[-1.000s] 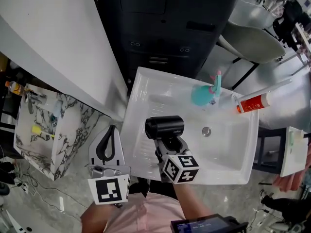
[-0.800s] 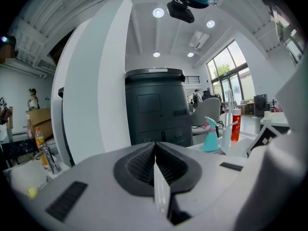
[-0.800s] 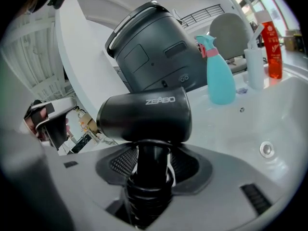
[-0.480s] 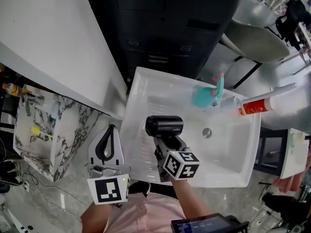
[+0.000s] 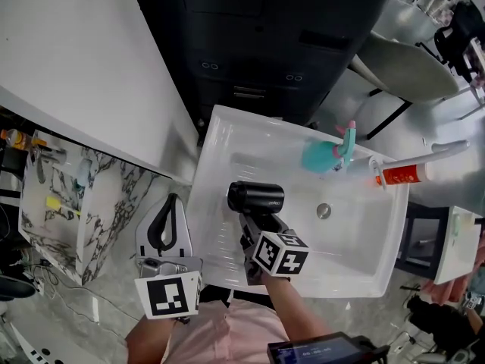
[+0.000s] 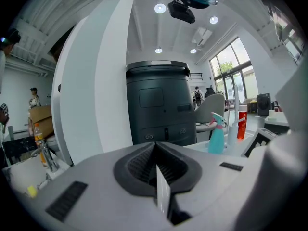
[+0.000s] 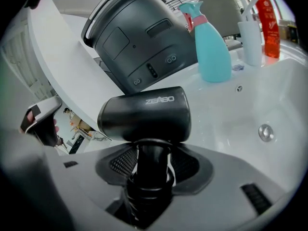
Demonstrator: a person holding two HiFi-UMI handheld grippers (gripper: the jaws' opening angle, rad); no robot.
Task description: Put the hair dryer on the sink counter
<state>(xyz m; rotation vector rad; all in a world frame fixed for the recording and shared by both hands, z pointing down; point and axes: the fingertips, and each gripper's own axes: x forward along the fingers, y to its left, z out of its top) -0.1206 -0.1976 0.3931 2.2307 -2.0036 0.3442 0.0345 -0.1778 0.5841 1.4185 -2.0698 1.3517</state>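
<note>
A black hair dryer (image 5: pixel 256 199) (image 7: pixel 144 114) hangs over the left half of the white sink counter (image 5: pixel 220 139). My right gripper (image 5: pixel 258 230) (image 7: pixel 147 170) is shut on its handle, the barrel lying crosswise above the jaws. My left gripper (image 5: pixel 165 230) (image 6: pixel 156 165) sits lower left, off the sink's left edge, jaws shut with nothing between them.
A teal spray bottle (image 5: pixel 327 155) (image 7: pixel 211 47) and a red tube (image 5: pixel 402 174) stand at the sink's back right near the tap. The drain (image 5: pixel 323 211) is in the basin middle. A dark cabinet (image 5: pixel 265 44) stands behind, a marble shelf (image 5: pixel 61 203) to the left.
The view has shifted slightly; the right gripper with the hair dryer stays in about the same place over the sink. The left gripper has not moved.
</note>
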